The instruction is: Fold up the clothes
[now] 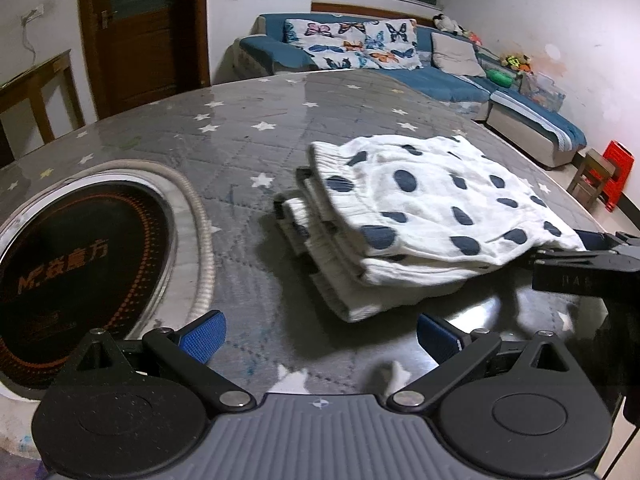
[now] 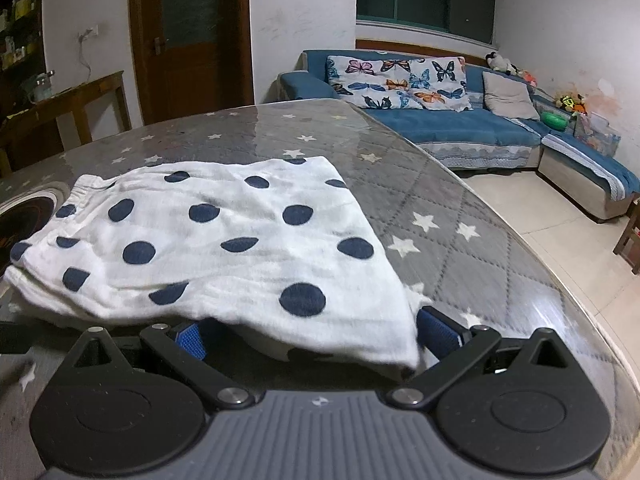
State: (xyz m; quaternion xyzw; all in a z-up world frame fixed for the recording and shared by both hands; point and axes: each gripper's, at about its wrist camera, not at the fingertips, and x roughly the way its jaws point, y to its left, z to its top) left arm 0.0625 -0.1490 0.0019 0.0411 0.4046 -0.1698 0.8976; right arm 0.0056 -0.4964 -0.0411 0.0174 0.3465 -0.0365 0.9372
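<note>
Right claw (image 2: 308, 340), jaws spread, straddles the near edge of the folded polka-dot garment (image 2: 208, 240) lying directly ahead on the surface (image 2: 460, 216), while left claw (image 1: 320, 336), released, stands farther off.

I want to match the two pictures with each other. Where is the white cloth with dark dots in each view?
Left wrist view: the folded dotted cloth lies right of centre on the table, ahead of the open left gripper.
Right wrist view: the cloth fills the centre-left; its near edge drapes between the open right gripper fingers.
Shared landmark: the butterfly cushion on the blue sofa.
</note>
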